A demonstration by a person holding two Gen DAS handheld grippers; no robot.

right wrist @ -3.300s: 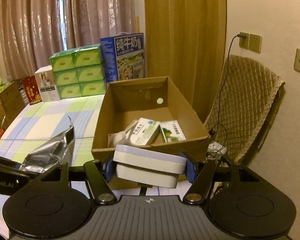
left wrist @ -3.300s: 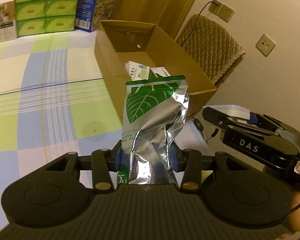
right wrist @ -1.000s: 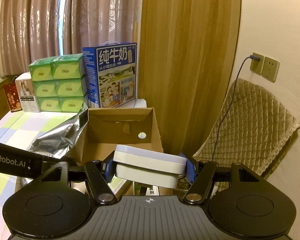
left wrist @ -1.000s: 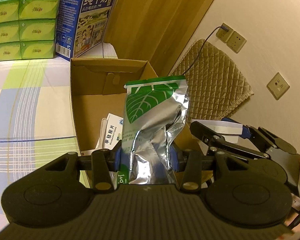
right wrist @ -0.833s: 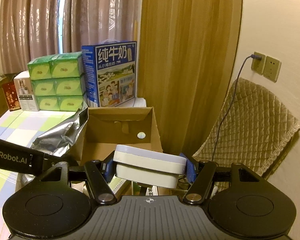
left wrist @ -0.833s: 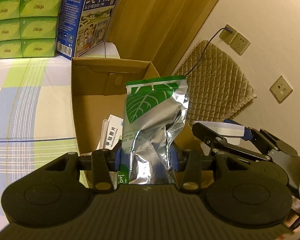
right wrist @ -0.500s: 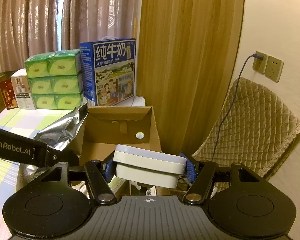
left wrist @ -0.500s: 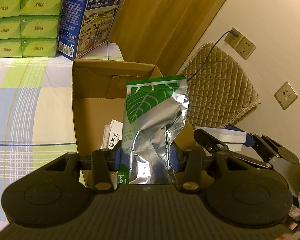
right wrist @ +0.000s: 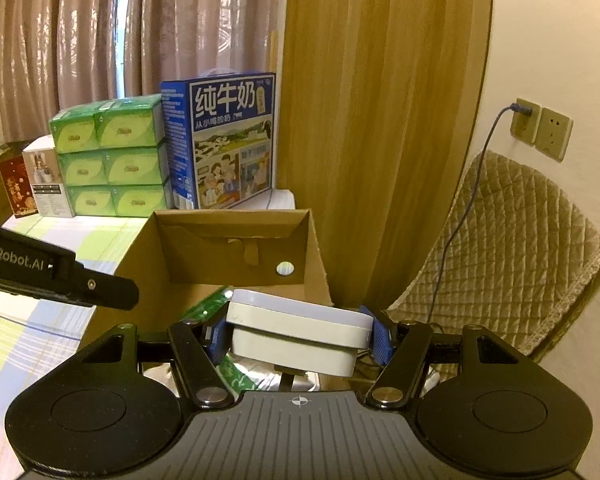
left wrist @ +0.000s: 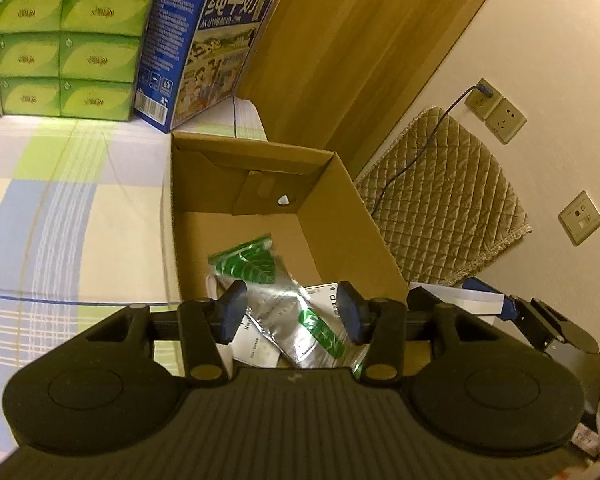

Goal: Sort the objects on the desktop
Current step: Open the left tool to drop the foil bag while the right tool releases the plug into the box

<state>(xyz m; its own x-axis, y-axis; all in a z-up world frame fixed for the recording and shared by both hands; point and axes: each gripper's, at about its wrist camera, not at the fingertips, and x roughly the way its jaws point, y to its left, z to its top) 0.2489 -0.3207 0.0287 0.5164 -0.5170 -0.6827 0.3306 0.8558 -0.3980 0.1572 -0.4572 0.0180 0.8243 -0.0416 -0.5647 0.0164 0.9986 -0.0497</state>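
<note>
An open cardboard box (left wrist: pixel 352 204) stands on the checked tablecloth; it also shows in the right wrist view (right wrist: pixel 236 240). A silver and green foil pouch (left wrist: pixel 276 300) lies inside it on top of white packets (left wrist: pixel 256 344). My left gripper (left wrist: pixel 290 314) is open and empty above the box's near end. My right gripper (right wrist: pixel 298 336) is shut on a white plastic box (right wrist: pixel 300 334) and holds it over the cardboard box's near right side. The pouch's green edge (right wrist: pixel 208 304) shows below it.
Green tissue packs (left wrist: pixel 64 40) and a blue milk carton (left wrist: pixel 208 44) stand at the back of the table. A quilted chair (left wrist: pixel 440 204) and wall sockets (left wrist: pixel 496 110) are to the right. A wooden panel (right wrist: pixel 380 120) rises behind the box.
My left gripper has opened and let go of the foil pouch, which has dropped into the cardboard box. My right gripper still holds the white box, slightly nearer the cardboard box.
</note>
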